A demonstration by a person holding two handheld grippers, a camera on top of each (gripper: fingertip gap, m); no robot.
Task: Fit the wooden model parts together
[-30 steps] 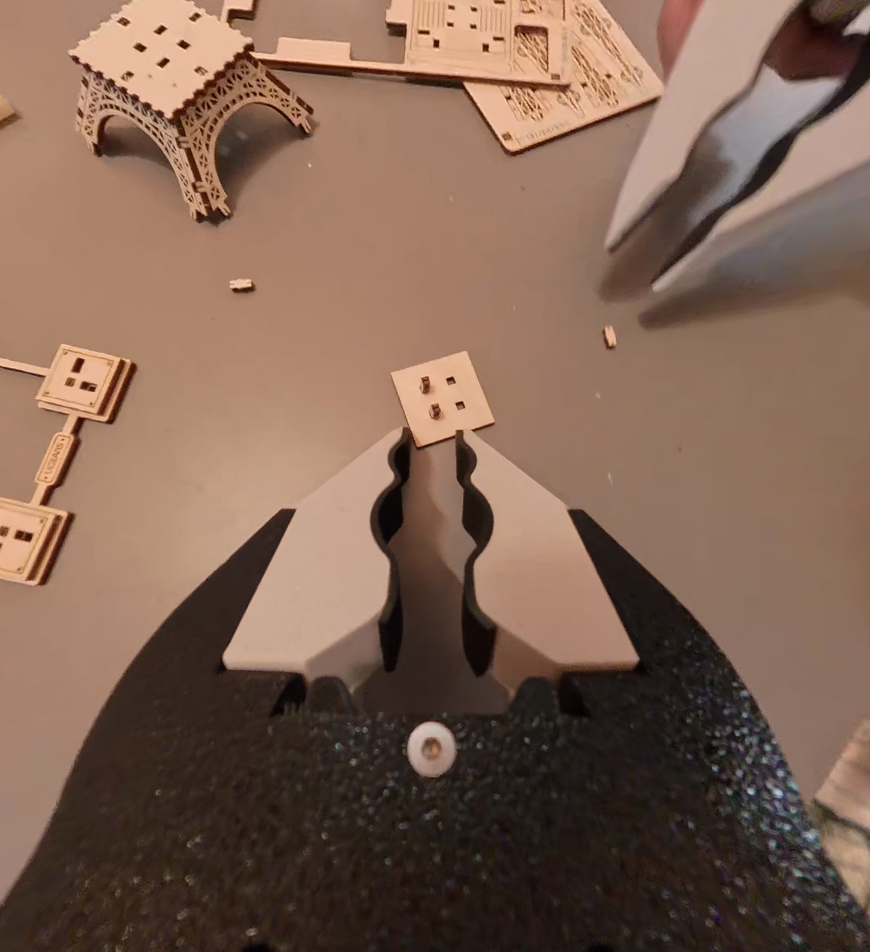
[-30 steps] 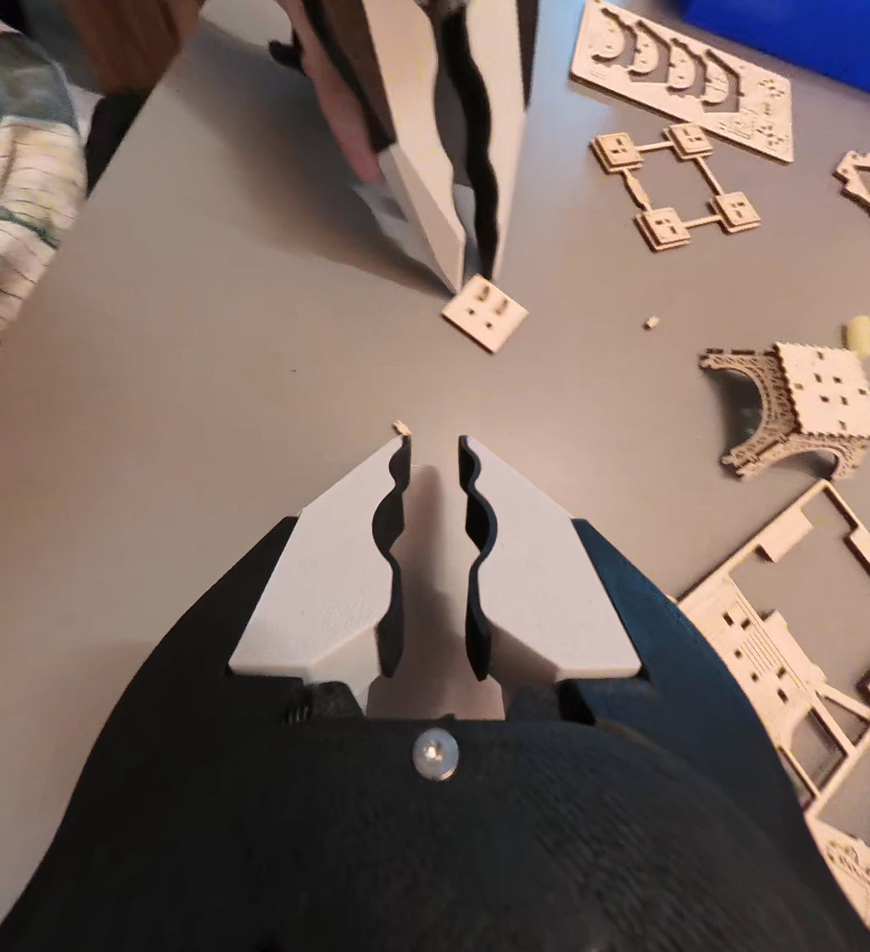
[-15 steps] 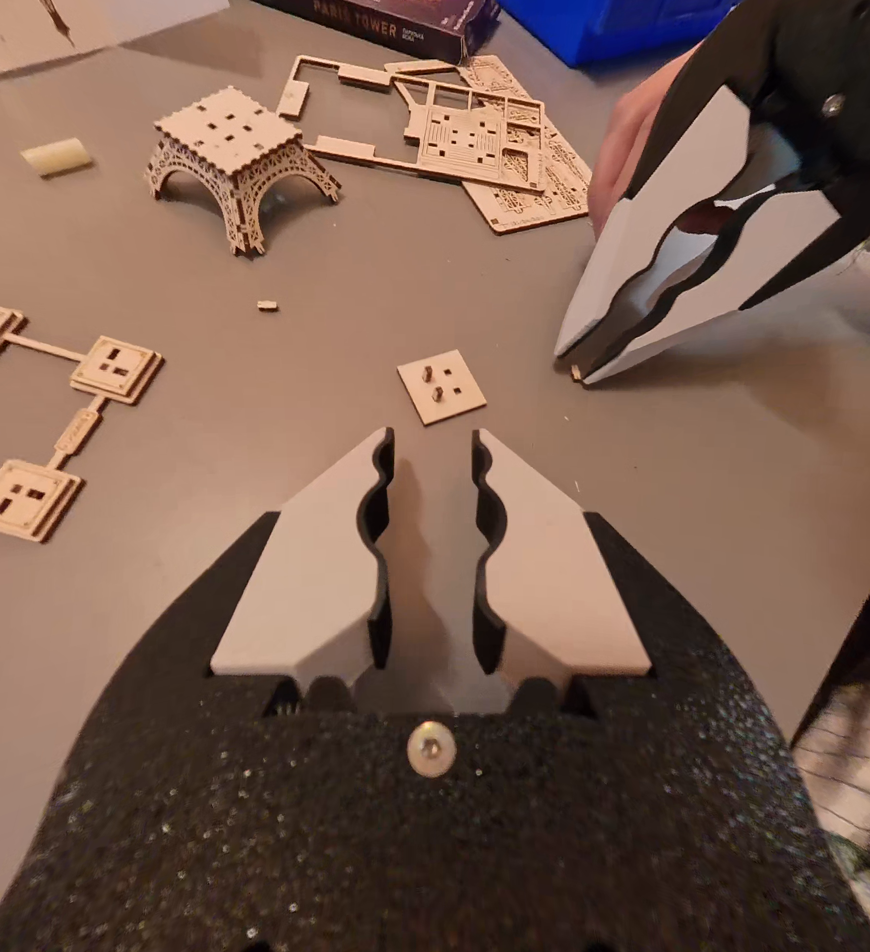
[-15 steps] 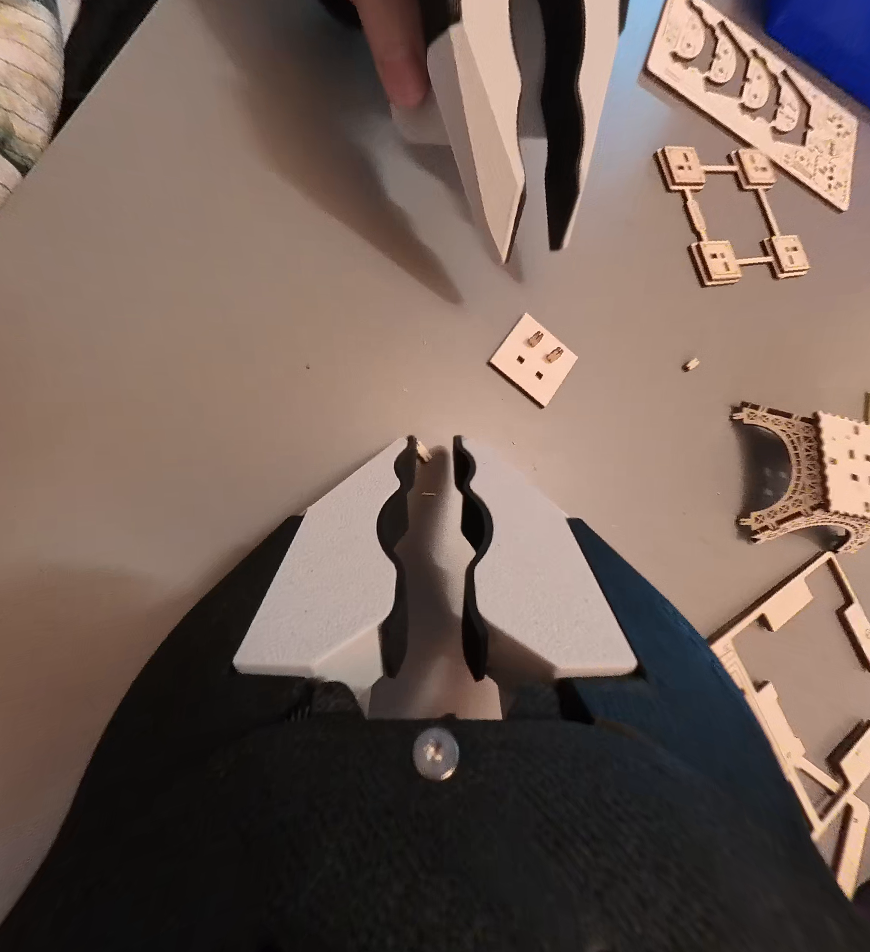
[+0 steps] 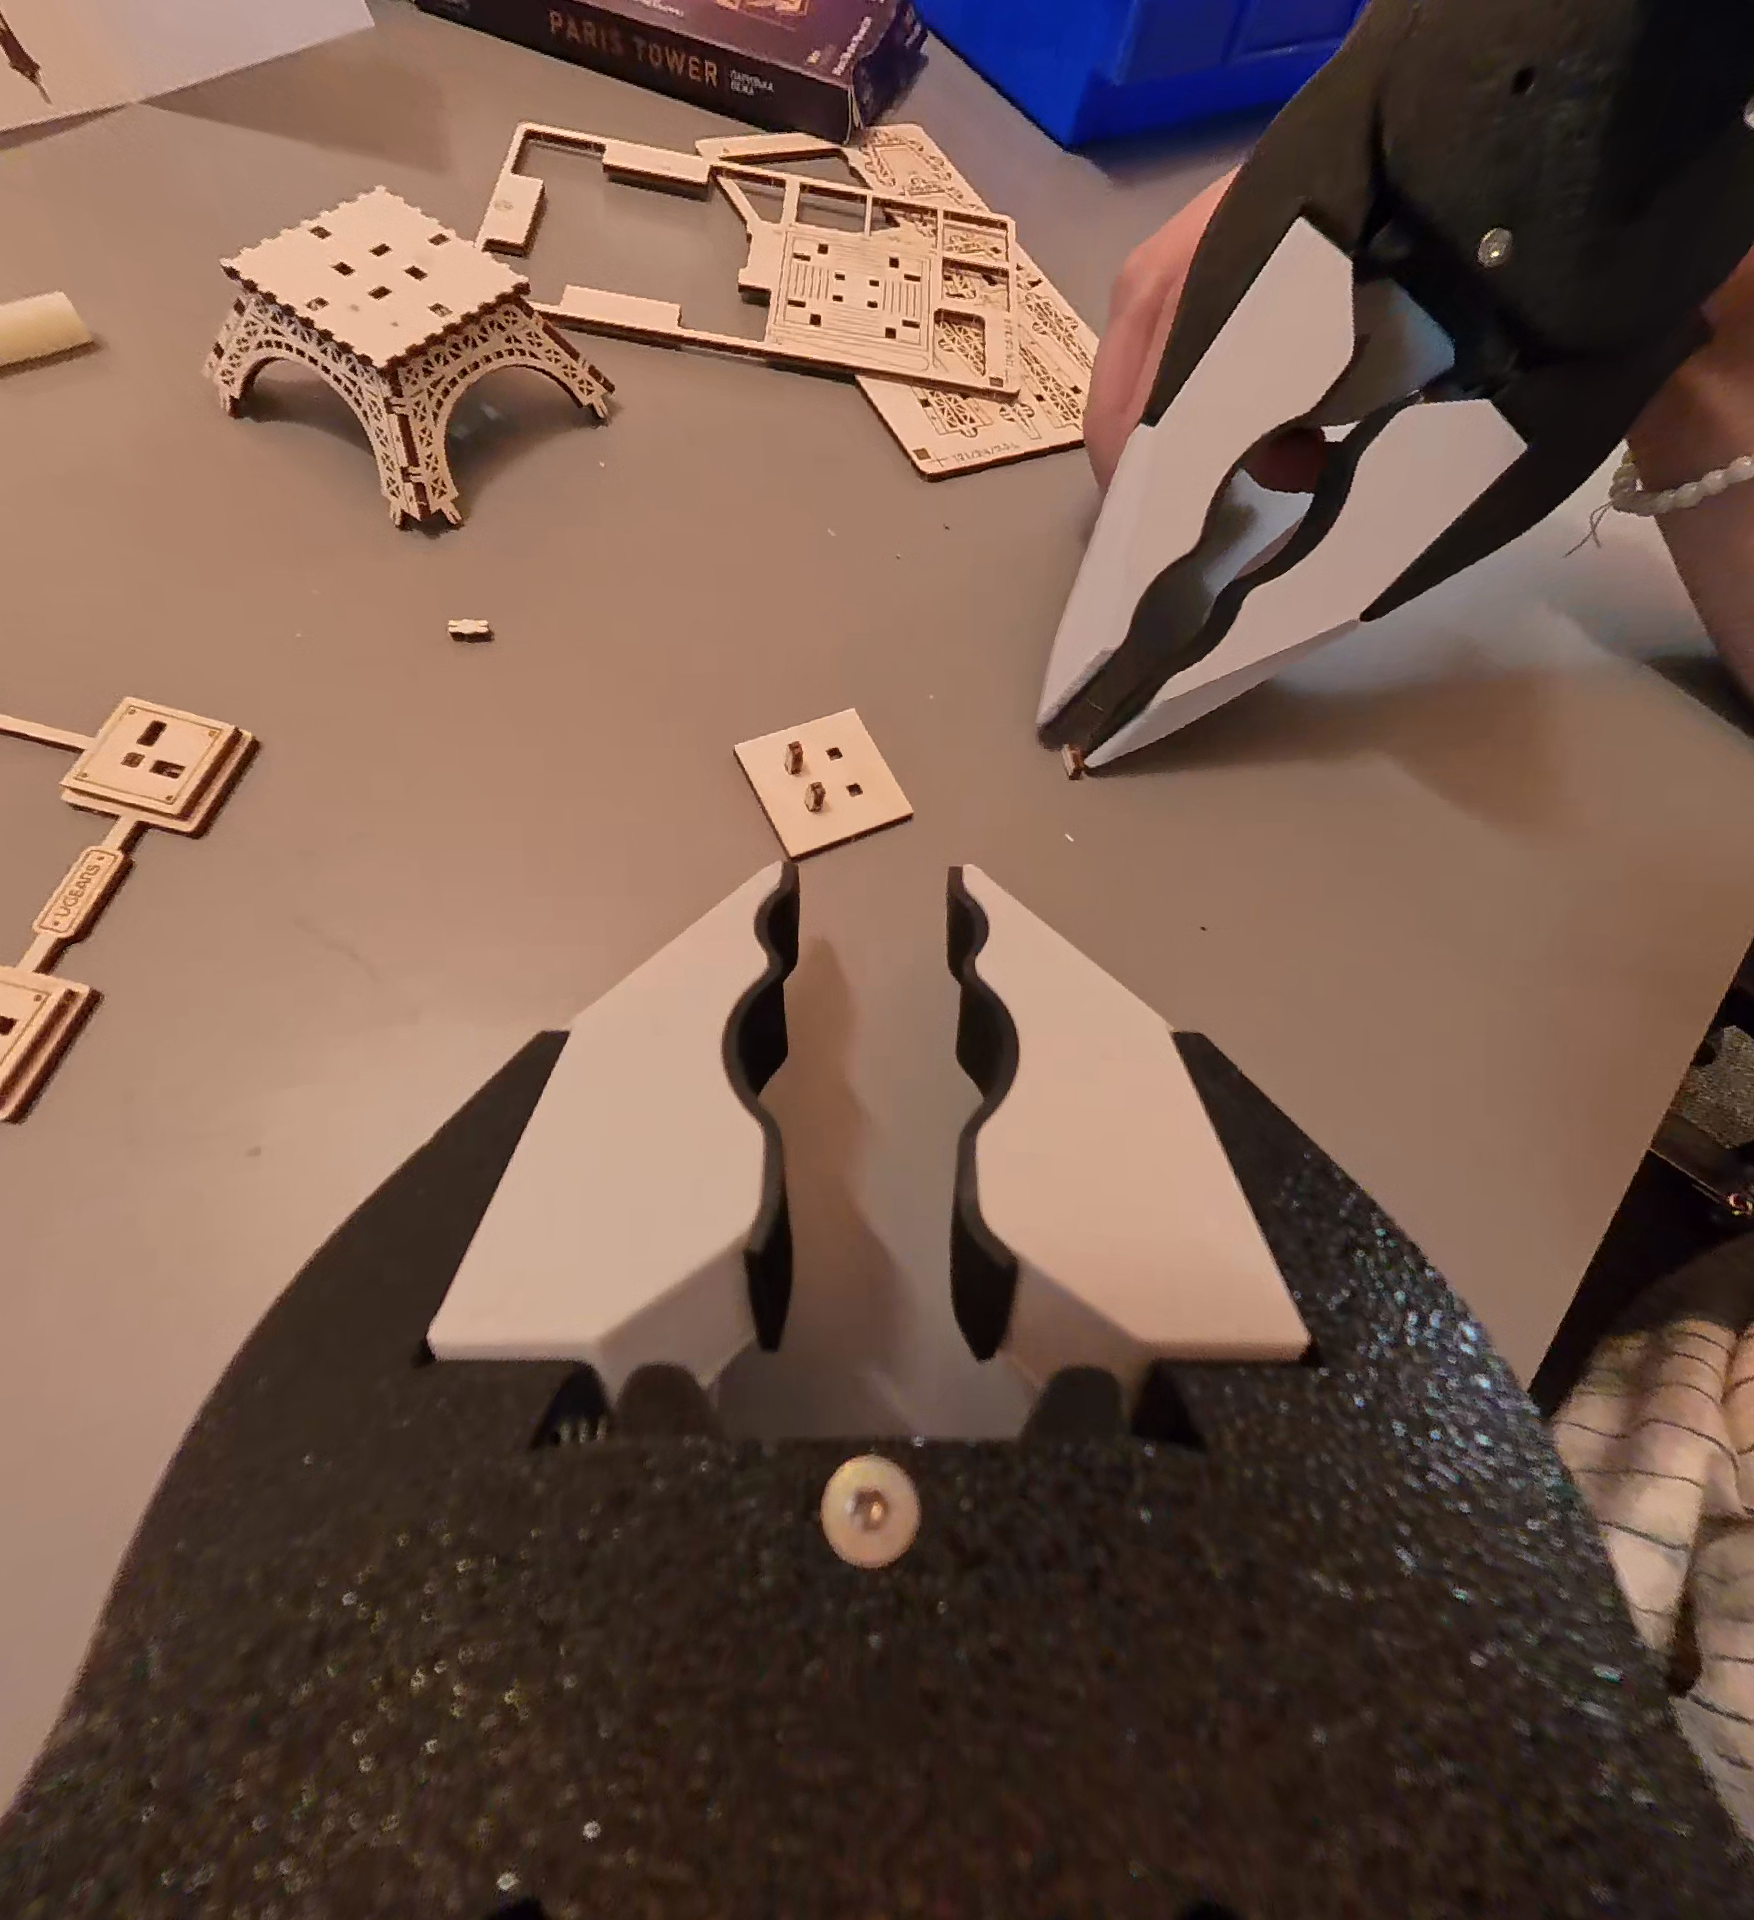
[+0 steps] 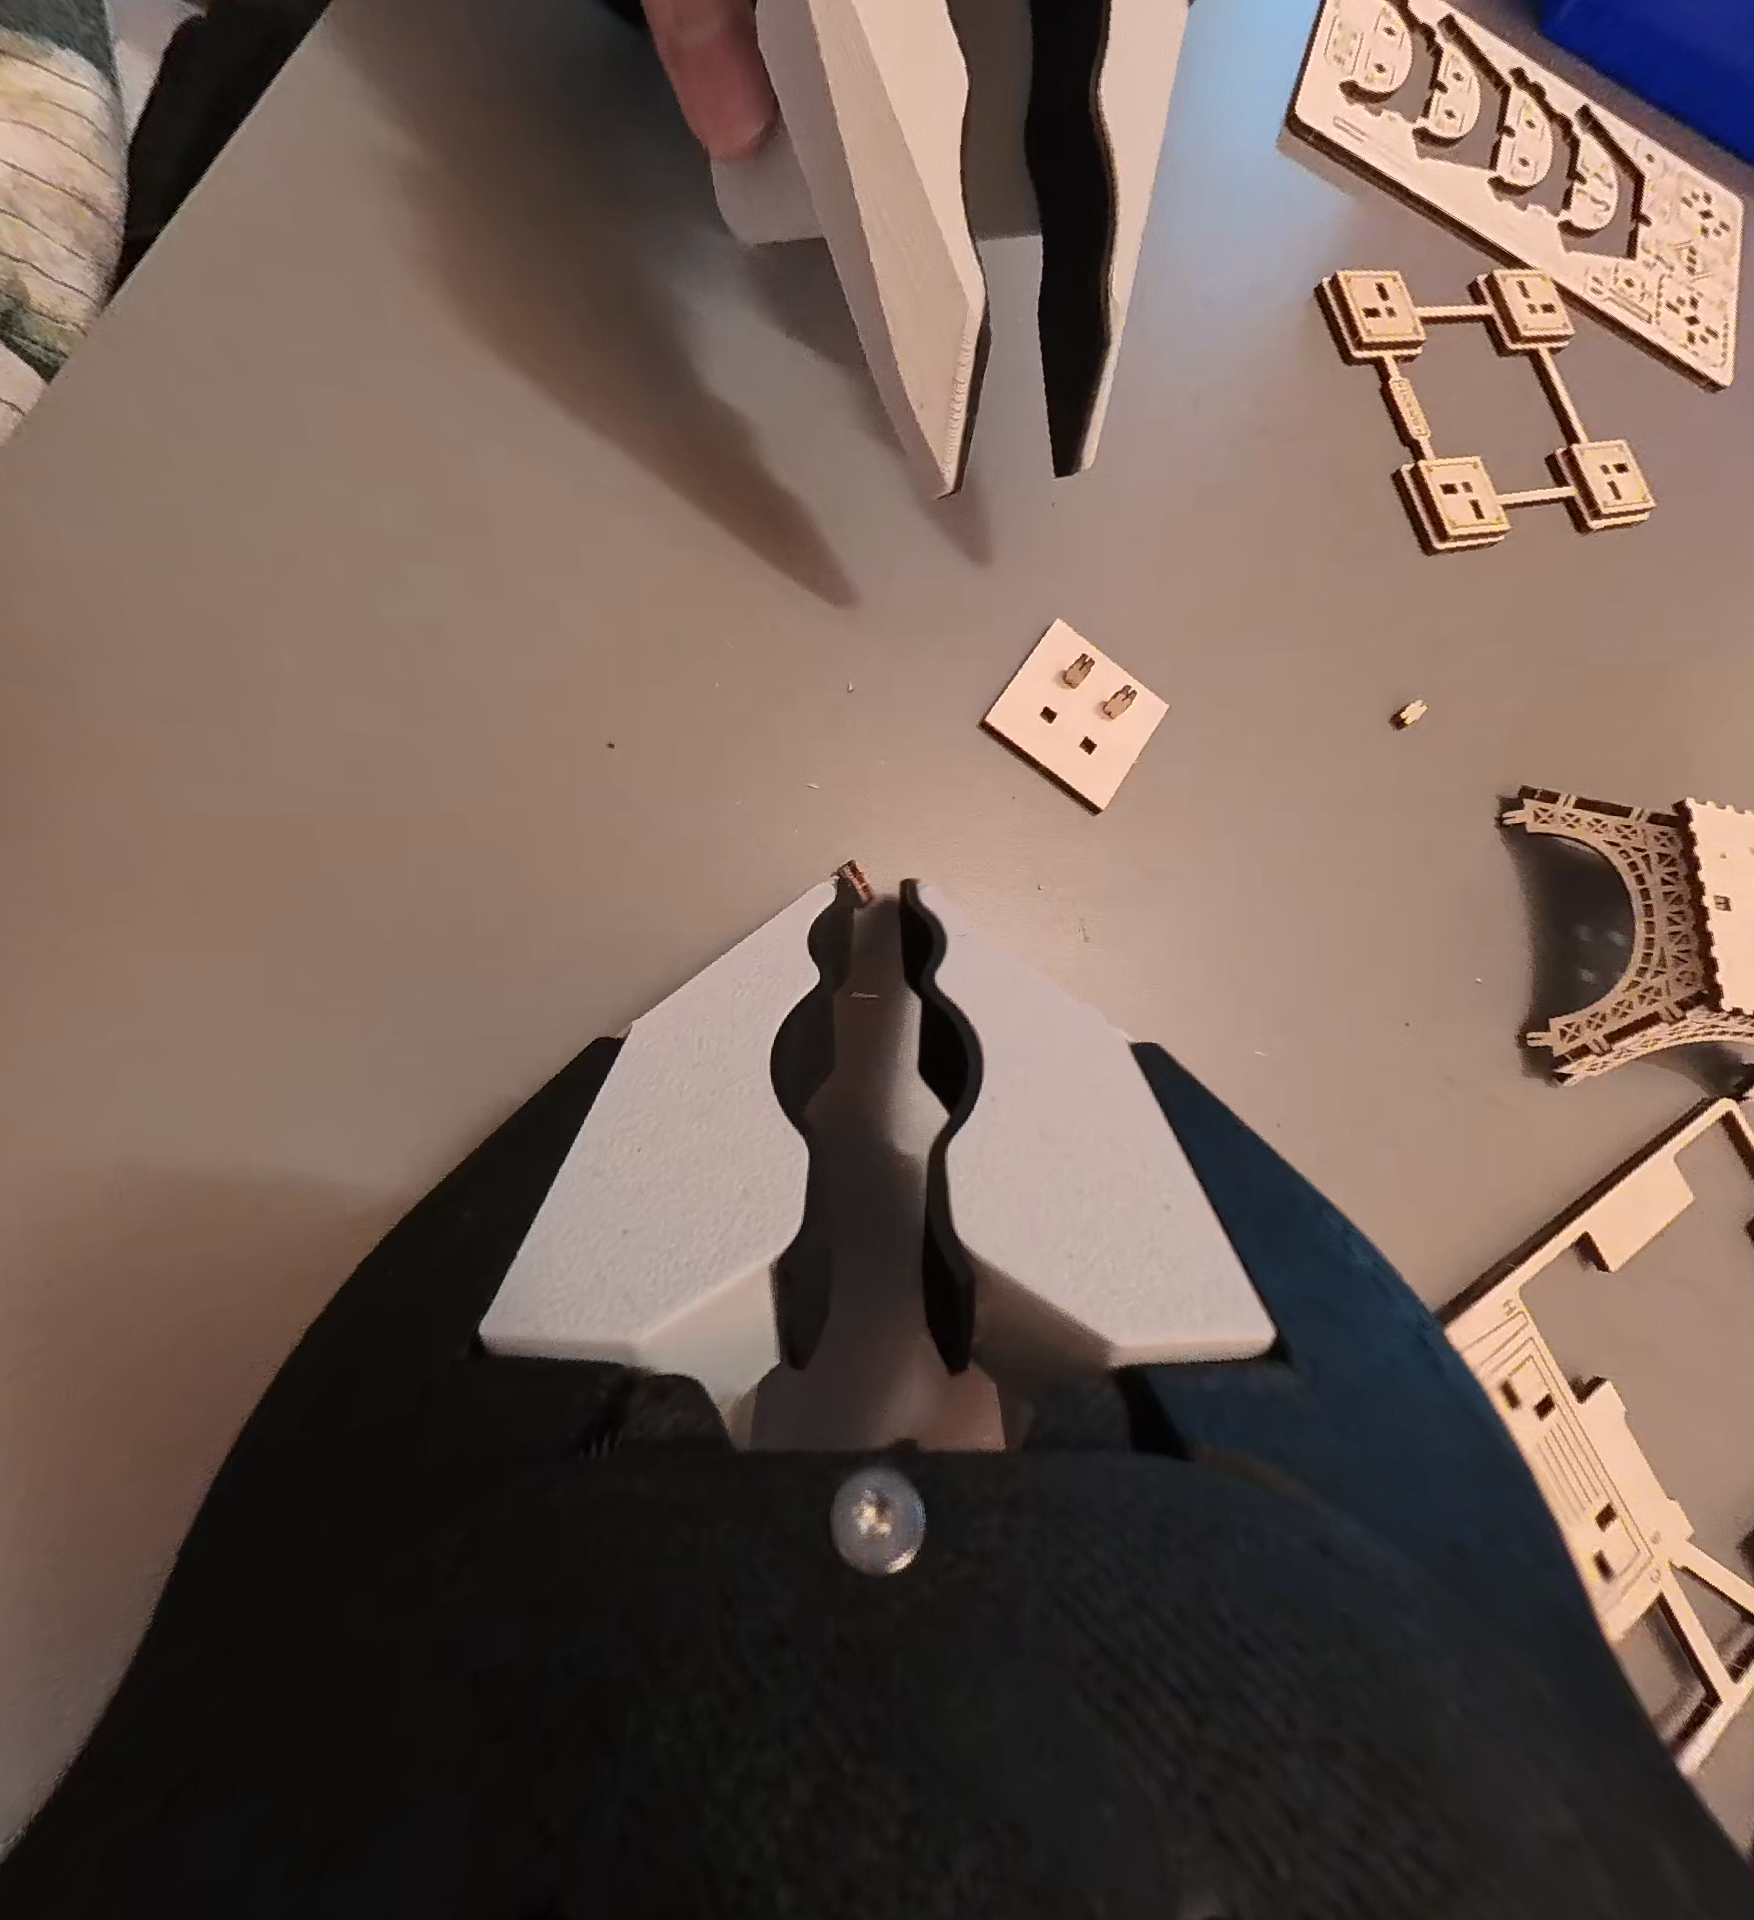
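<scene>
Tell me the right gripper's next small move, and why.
Probably close the right gripper on the peg. The peg lies on the table at its fingertips, slightly left of the gap, not yet gripped, and the plate shows two empty slots.

On the table (image 5: 1268, 1039), the square plate (image 5: 823, 792) lies flat just ahead of the left gripper (image 5: 873, 883), with two pegs standing in it. To its right a tiny peg (image 5: 1070, 767) sits at the right gripper (image 5: 1086, 732) tips. Behind and left stands the tower base (image 5: 390, 332); part sheets (image 5: 852, 270) lie behind right, the four-pad frame (image 5: 73, 831) far left.
</scene>
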